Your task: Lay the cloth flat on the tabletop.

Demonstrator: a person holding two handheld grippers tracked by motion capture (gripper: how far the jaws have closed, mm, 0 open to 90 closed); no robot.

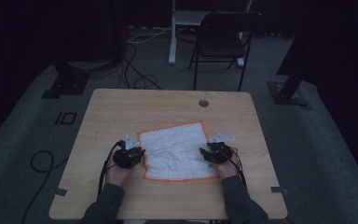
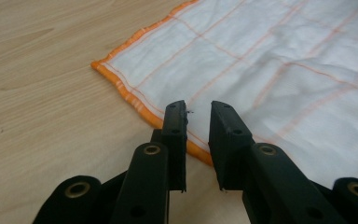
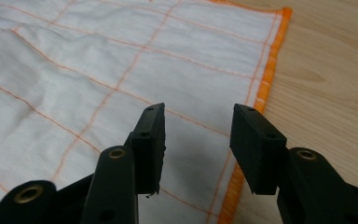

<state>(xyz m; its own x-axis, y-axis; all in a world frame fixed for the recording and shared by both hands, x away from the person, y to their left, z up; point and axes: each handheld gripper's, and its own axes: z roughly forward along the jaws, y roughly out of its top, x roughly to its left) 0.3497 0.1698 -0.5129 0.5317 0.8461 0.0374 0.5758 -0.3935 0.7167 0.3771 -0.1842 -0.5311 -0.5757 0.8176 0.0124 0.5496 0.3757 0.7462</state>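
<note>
A white cloth (image 1: 177, 151) with thin orange grid lines and an orange hem lies flat and slightly wrinkled on the wooden table (image 1: 121, 112). My left gripper (image 1: 141, 152) sits at the cloth's left edge. In the left gripper view its jaws (image 2: 198, 109) stand a little apart just over the orange hem of the cloth (image 2: 270, 60), with nothing between them. My right gripper (image 1: 204, 153) sits at the cloth's right side. In the right gripper view it (image 3: 198, 116) is open wider above the cloth (image 3: 98, 70), close to the right hem, gripping nothing.
A round cable hole (image 1: 203, 103) lies in the table behind the cloth. Beyond the table stand a black chair (image 1: 223, 37) and a white desk leg (image 1: 172, 32), with cables (image 1: 135, 79) on the grey floor. Bare wood surrounds the cloth.
</note>
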